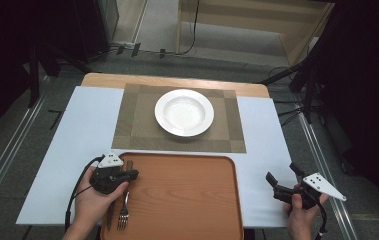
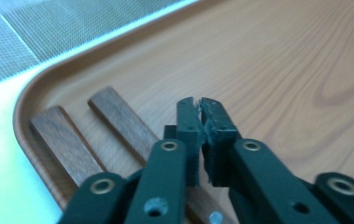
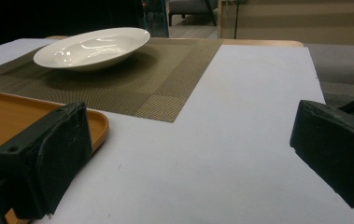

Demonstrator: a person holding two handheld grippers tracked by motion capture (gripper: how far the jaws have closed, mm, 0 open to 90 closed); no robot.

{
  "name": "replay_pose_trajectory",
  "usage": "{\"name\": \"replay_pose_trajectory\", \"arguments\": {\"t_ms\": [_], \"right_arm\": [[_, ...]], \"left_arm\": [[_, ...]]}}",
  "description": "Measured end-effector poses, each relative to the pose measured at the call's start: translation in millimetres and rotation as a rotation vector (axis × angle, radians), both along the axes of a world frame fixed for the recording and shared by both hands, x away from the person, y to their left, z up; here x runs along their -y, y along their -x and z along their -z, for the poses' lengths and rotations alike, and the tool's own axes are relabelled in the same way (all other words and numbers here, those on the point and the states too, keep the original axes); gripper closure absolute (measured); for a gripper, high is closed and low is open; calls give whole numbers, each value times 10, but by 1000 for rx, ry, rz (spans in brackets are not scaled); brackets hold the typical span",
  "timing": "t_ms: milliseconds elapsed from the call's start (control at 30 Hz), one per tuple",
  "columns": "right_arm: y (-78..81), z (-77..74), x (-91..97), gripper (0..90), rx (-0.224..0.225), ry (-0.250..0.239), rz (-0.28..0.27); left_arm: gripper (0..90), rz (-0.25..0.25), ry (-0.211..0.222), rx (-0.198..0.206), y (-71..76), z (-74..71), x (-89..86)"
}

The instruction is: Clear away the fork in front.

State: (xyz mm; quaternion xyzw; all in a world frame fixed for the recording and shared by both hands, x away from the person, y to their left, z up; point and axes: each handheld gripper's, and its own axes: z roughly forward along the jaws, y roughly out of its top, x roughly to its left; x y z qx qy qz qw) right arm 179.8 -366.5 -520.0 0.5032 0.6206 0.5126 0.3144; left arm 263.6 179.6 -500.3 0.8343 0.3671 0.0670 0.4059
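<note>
A wooden tray (image 1: pixel 177 156) lies at the table's near edge, its corner rim (image 2: pixel 25 93) close in the left gripper view. A fork (image 1: pixel 123 215) rests at the tray's left end, tines toward the person. Two wooden handles (image 2: pixel 65 140) (image 2: pixel 123 121) lie side by side in that corner. My left gripper (image 1: pixel 129 174) (image 2: pixel 199 102) hovers low over the right-hand handle, jaws almost touching and nothing seen between them. My right gripper (image 1: pixel 282 177) (image 3: pixel 188 158) rests right of the tray over the white table cover, jaws wide apart and empty.
A white deep plate (image 1: pixel 184 112) (image 3: pixel 90 46) sits on a woven olive placemat (image 1: pixel 137 130) (image 3: pixel 156 79) beyond the tray. The white table cover (image 1: pixel 84 125) (image 3: pixel 240 116) stretches to both sides. Dark stands and cables ring the table on the floor.
</note>
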Motion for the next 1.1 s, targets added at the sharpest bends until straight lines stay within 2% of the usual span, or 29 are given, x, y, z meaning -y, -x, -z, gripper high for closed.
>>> {"name": "replay_pose_trajectory", "arguments": {"t_ms": [100,167,233,367,467,567,633,667,700,800,1100], "right_arm": [[6,-2,-7,0,-1,0,-1],[6,-2,-10,0,2,2,-4],[7,-1,-15,0,5,6,-5],[12,-2,-33,0,9,19,-9],[15,-3,-41,0,12,24,-12],[13,-3,-47,0,12,25,-13],[12,-4,-52,0,10,28,-13],[11,-4,-53,0,13,30,-15],[10,-3,-54,0,13,33,-17],[7,-3,-60,0,12,35,-18],[9,-2,-62,0,11,36,-19]], "left_arm": [[721,4,58,27,3,-76,-18],[644,-6,82,54,1,-130,-17],[578,12,117,43,-26,-173,-13],[386,-1,136,69,-75,-258,25],[253,1,180,66,-127,-294,30],[107,17,222,51,-195,-305,27],[69,34,231,53,-225,-314,38],[4,52,239,56,-245,-325,49],[0,65,241,58,-261,-339,56],[0,61,237,69,-325,-390,77],[0,31,234,86,-528,-472,162]]}}
